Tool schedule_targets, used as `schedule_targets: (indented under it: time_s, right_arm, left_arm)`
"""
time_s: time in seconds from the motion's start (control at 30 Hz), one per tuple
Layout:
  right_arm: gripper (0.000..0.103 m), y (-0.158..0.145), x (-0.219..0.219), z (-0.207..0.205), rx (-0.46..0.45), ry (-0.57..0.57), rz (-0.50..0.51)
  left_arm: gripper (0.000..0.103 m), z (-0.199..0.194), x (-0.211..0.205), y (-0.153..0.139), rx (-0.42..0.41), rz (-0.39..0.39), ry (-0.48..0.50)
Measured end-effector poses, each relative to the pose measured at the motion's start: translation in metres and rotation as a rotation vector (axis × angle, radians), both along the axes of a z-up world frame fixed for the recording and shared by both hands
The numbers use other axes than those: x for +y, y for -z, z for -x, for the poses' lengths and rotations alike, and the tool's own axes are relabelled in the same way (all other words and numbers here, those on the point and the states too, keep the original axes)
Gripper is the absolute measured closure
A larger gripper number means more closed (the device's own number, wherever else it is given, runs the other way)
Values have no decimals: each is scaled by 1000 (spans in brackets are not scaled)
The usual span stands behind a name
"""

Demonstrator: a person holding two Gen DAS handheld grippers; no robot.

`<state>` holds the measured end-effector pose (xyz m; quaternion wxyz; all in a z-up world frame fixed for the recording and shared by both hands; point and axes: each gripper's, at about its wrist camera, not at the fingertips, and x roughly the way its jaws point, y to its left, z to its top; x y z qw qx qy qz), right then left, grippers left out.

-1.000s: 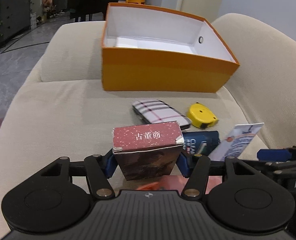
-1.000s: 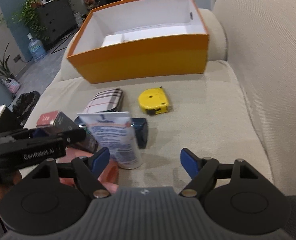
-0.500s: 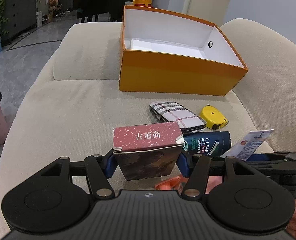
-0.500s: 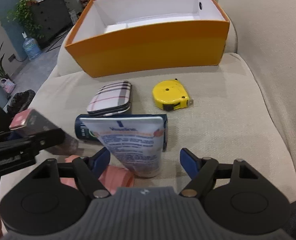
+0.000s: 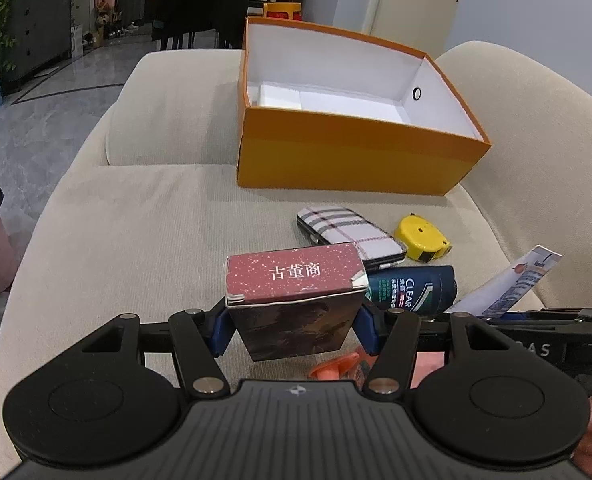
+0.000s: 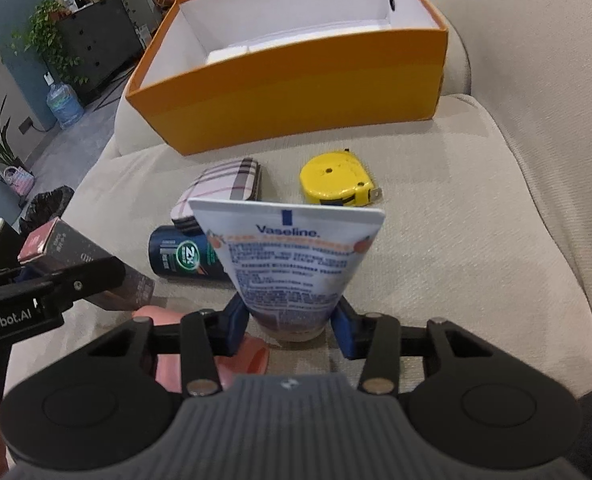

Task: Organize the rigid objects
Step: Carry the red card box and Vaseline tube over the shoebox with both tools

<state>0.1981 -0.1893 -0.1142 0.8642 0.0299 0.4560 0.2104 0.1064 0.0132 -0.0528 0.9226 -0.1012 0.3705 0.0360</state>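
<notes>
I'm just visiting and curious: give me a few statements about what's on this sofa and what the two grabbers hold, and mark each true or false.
1. The left gripper holds a red box between its fingers. True.
2. The right gripper is empty. False: it is shut on a lotion tube.
3. The orange box already holds the tape measure. False: the yellow tape measure lies on the sofa in front of it.
4. A plaid case lies beside the tape measure. True.
5. The dark bottle stands upright. False: it lies on its side.
</notes>
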Motion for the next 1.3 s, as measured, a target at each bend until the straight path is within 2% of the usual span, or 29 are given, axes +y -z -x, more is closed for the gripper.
schedule_targets:
  time_s: [0.43,0.63,0.9,1.1,1.3]
  right_arm:
    - [59,-51,-17,4,-86,9,-44]
    - [59,-71,-18,4,-126,-3,-48]
    - [59,-94,-20,-10,-183,-8,-40]
    - [59,-108,-13,-35,-212,-22,-40]
    - [59,-123,1,-68,-262,-44,-13]
  left_arm:
    - [35,-1,-2,-37,-45,-50,42]
    - [35,-12,-5,-53,-54,-82,92]
    - [35,-44,-6,-83,-84,-107,138]
    - [35,-86,-3,-102,-74,-93,173]
    - [35,-127,-7,-115,-62,-154,204]
